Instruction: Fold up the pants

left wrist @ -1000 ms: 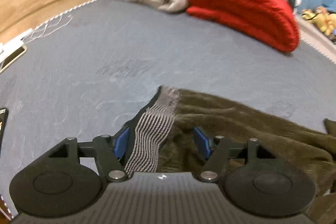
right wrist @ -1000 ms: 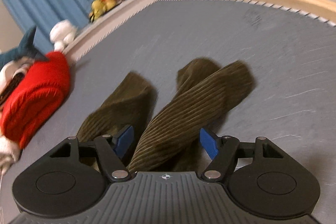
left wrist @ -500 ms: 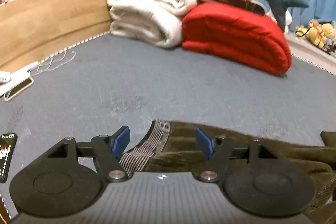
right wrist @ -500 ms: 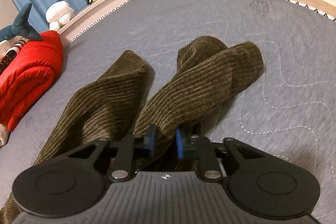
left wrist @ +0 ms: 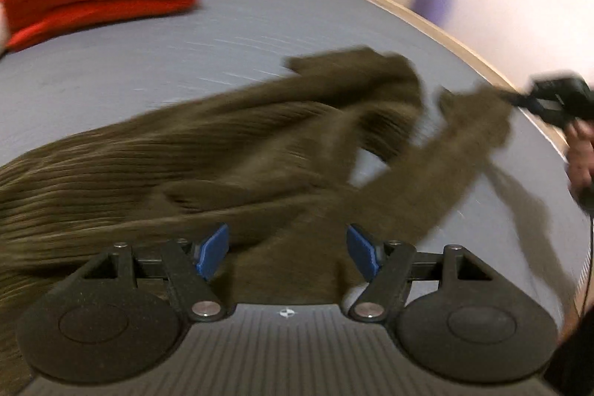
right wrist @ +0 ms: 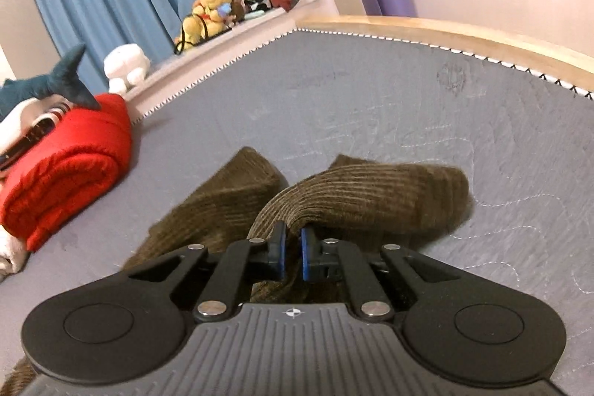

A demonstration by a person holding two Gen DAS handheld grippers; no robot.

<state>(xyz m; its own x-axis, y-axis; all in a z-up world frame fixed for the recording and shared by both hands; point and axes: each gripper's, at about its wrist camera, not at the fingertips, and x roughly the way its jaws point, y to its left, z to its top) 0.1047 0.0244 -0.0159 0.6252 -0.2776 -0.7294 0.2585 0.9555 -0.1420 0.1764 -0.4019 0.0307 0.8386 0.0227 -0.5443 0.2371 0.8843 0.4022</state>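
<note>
1. So, the fold has hardly begun: my pants [right wrist: 371,195] lie spread and rumpled on the grey mattress [right wrist: 371,99], both legs apart and no crease made yet, as far as I can see.
2. My right gripper [right wrist: 293,253] is clamped on the cloth of the right-hand leg, near its hem; the blue pads are almost together with a ridge of corduroy pinched between them. That leg end humps up just beyond the pads, and the other leg lies flat just to its left.
3. My left gripper [left wrist: 287,253] stands wide, and nothing is held in it. The brown fabric [left wrist: 222,151] runs under and between its fingers, but the pads do not press on it. The view is blurred, so I cannot tell which part of the pants sits beneath.
4. In the left view I see my right hand [left wrist: 579,151] at the far right, with its gripper [left wrist: 557,99] drawing one leg taut off the mattress.
5. What is left, I judge: take a second hold with the left, lay the legs together, then fold the length over. The red blanket [right wrist: 70,169] lies well apart at the far left.
</note>
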